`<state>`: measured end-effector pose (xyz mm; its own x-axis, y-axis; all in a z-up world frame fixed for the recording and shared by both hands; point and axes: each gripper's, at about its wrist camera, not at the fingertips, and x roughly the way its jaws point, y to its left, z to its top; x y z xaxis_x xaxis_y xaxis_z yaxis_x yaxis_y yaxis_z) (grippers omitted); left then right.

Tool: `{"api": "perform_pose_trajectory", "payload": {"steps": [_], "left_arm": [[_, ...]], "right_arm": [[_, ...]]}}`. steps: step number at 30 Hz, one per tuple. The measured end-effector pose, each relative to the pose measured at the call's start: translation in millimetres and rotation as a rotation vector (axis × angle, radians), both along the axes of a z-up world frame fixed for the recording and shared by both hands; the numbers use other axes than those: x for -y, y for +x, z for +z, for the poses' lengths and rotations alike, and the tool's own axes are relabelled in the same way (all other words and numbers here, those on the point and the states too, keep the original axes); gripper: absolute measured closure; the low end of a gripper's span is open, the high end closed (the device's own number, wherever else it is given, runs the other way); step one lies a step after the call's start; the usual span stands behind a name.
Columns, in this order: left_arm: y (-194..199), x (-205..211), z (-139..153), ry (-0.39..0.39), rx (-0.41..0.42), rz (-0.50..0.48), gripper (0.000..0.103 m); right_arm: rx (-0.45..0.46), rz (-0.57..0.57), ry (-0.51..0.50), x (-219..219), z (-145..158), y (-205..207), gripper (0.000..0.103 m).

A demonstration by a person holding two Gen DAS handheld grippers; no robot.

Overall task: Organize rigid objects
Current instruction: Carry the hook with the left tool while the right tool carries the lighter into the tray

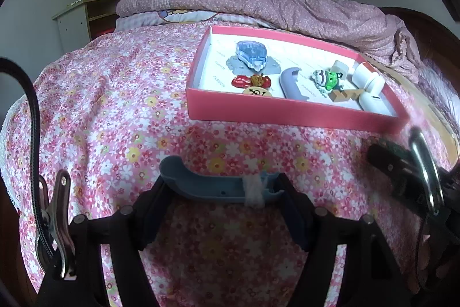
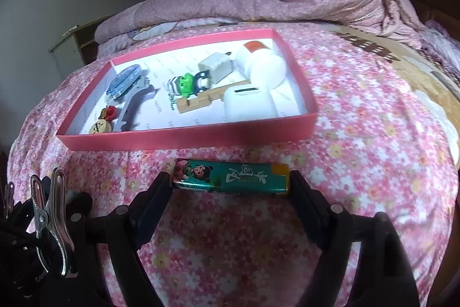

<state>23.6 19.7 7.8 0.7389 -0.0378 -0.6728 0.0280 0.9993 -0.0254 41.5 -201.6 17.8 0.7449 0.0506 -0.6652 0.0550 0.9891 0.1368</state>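
Currently we hold both tongs over the flowered bedspread (image 1: 115,111), on the near side of the pink tray (image 1: 287,110). Left tongs (image 1: 221,193) are clamped on a blue-grey plastic handle piece (image 1: 212,187); it spans the pads end to end, with a white fuzzy band around it whose make we cannot tell. Right tongs (image 2: 230,183) are clamped on a green printed tin (image 2: 230,177), gripped at both short ends just short of the tray's near wall.

Inside the tray: a clear blue toy (image 1: 251,55), a red figure (image 1: 251,81), a wooden disc (image 1: 257,92) half hidden by the near wall, a lilac handle piece (image 1: 290,84), a green-and-white toy (image 2: 187,84), a wooden block (image 2: 198,101), a white cube (image 2: 217,66) and white containers (image 2: 258,65). Beyond the tray lies a rumpled quilt (image 1: 287,5). Print on the tin is unreadable.
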Motion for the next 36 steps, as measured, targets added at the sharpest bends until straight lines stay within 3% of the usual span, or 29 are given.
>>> {"api": "perform_pose_trajectory", "payload": {"steps": [8, 11, 16, 19, 24, 36], "left_arm": [[0, 0, 0, -0.002, -0.003, 0.001, 0.029], [-1, -3, 4, -0.035, -0.002, -0.009, 0.030], [-1, -3, 18, -0.031, 0.020, -0.016, 0.030], [4, 0, 29, -0.017, 0.039, -0.023, 0.030], [26, 2, 44, -0.029, 0.041, -0.048, 0.030], [80, 22, 52, -0.032, 0.011, -0.081, 0.030]], "right_arm": [[0.034, 0.010, 0.047, 7, 4, -8, 0.020], [0.035, 0.023, 0.064, 8, 4, -8, 0.020], [0.005, 0.005, 0.111, 18, 0, -4, 0.020], [0.031, 0.008, 0.082, 14, 7, -8, 0.020], [0.095, 0.061, 0.026, 3, 20, -16, 0.020], [0.083, 0.089, 0.085, 22, 34, -5, 0.020]]}}
